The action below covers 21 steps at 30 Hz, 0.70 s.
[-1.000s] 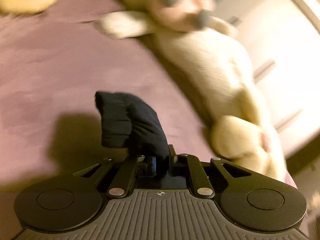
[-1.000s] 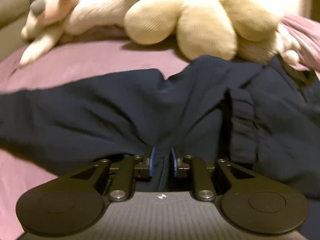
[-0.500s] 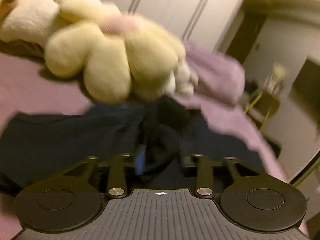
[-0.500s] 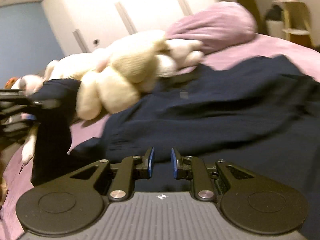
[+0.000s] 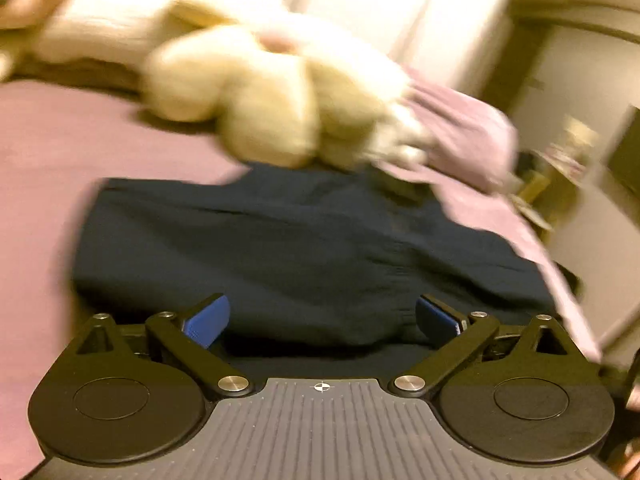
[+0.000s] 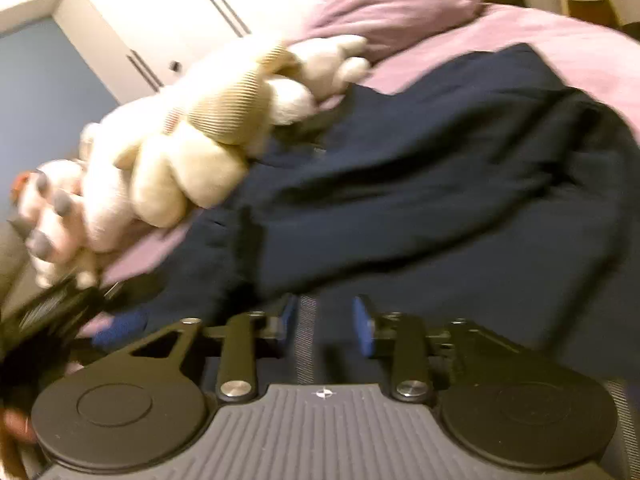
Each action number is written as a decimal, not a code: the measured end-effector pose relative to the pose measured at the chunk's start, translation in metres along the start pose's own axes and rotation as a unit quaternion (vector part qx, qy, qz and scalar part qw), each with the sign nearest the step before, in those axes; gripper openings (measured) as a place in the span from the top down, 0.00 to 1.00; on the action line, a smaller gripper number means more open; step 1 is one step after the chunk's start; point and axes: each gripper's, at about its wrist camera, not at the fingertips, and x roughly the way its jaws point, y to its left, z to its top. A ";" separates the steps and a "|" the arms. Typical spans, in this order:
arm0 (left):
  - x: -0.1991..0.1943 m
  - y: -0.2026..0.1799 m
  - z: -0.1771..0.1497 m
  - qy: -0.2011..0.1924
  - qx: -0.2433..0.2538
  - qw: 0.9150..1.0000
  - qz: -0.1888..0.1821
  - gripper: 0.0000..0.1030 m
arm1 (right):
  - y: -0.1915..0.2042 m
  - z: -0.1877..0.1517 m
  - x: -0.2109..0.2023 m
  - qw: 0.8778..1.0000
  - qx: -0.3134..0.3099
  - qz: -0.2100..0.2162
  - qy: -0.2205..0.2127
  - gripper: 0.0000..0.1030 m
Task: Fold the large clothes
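Observation:
A dark navy garment [image 5: 304, 248] lies spread on the pink bed; it also fills the right wrist view [image 6: 420, 184]. My left gripper [image 5: 322, 318] is wide open and empty just above the garment's near edge. My right gripper [image 6: 325, 322] is partly open over the garment, its blue pads apart with a strip of ribbed fabric [image 6: 306, 340] between them, not clamped. The left gripper's blurred body [image 6: 60, 312] shows at the lower left of the right wrist view.
A cream plush toy [image 5: 260, 92] lies along the far side of the garment, touching its far edge; it shows in the right wrist view [image 6: 192, 140] too. A pink pillow [image 6: 396, 4] sits behind. White wardrobe doors [image 5: 400, 12] stand beyond the bed.
My left gripper has opened wide and let go of the dark fabric, which now lies flat on the bed. My right gripper has opened a little wider.

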 end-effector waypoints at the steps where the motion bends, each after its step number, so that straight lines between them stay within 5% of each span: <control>1: -0.005 0.012 -0.001 -0.004 -0.006 1.000 0.022 0.01 | 0.006 0.003 0.003 1.000 0.002 0.010 0.002 0.61; 3: -0.014 0.036 -0.005 -0.004 -0.020 0.998 0.062 0.01 | 0.017 0.010 0.021 0.999 0.011 0.031 0.021 0.58; 7: -0.009 0.076 -0.007 0.013 -0.073 0.994 0.083 0.01 | 0.031 0.022 0.058 0.996 0.053 0.050 0.056 0.54; 13: 0.000 0.093 -0.008 0.026 -0.083 0.991 0.098 0.01 | 0.059 0.028 0.107 0.996 0.019 0.011 0.089 0.44; 17: 0.009 0.088 -0.008 0.028 -0.070 0.991 0.107 0.01 | 0.082 0.028 0.112 0.994 -0.053 -0.015 0.095 0.77; 19: 0.007 0.081 -0.007 0.025 -0.053 0.992 0.107 0.01 | 0.094 0.033 0.094 0.994 -0.083 -0.012 0.064 0.93; 21: 0.011 0.072 -0.005 0.023 -0.036 0.993 0.107 0.01 | 0.098 0.045 0.060 0.996 -0.087 0.006 0.018 0.92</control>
